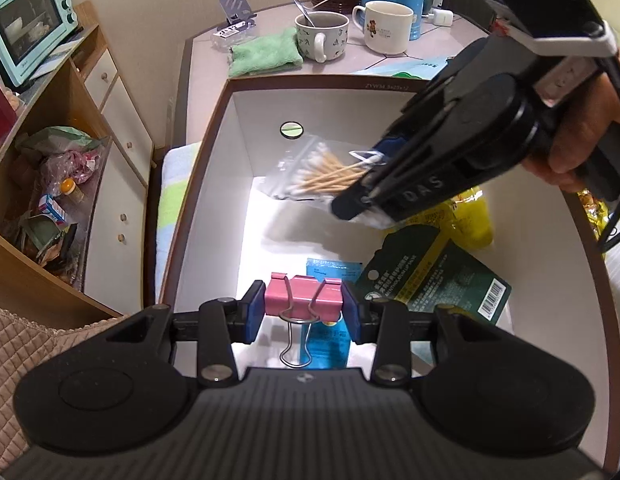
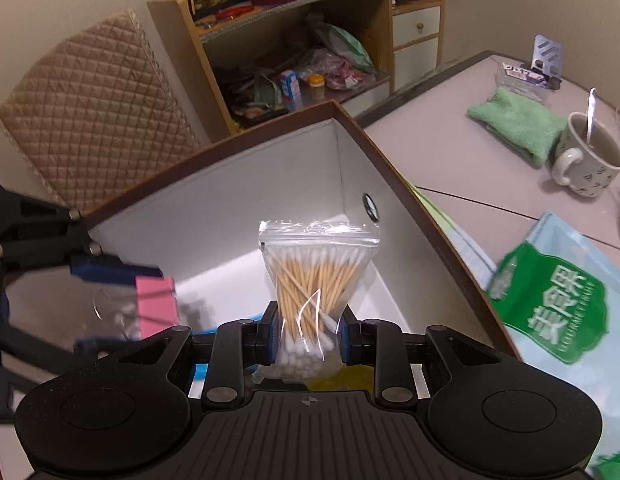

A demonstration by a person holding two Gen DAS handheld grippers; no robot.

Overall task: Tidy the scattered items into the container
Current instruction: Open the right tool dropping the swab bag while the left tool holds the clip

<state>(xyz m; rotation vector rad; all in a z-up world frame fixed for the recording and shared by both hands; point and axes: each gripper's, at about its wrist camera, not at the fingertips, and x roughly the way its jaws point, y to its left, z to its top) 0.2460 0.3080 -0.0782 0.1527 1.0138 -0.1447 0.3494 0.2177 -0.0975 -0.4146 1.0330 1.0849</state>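
Nearest to my left wrist camera is my left gripper (image 1: pixel 304 307), its blue pads pinching a pink binder clip (image 1: pixel 304 295) from both sides, the wire handles hanging toward the lens. I hold it over the near end of the box (image 1: pixel 198 184), a white-lined container with a brown rim. Left of the box stand a wooden shelf unit (image 1: pixel 66 216) stuffed with packets and a mint toaster oven (image 1: pixel 28 26) on top. Below the clip, on the box floor, lies a blue sachet (image 1: pixel 329 274); just to its right sit a dark green card pack (image 1: pixel 433 272) and a yellow packet (image 1: pixel 471 216). Further right my right gripper (image 1: pixel 359 196) reaches down into the box, clamped on a clear bag of cotton swabs (image 1: pixel 317 172), with my hand (image 1: pixel 581 148) on its grip.

From my right wrist camera, the clip shows blurred at the left edge, and the swab bag stands upright between my closed pads, above the box interior. To the right, on the table (image 2: pixel 449 152), lie a green cloth (image 2: pixel 513 120), a patterned mug (image 2: pixel 585 156) with a spoon in it, and a green snack pouch (image 2: pixel 549 312) just beside the box rim.
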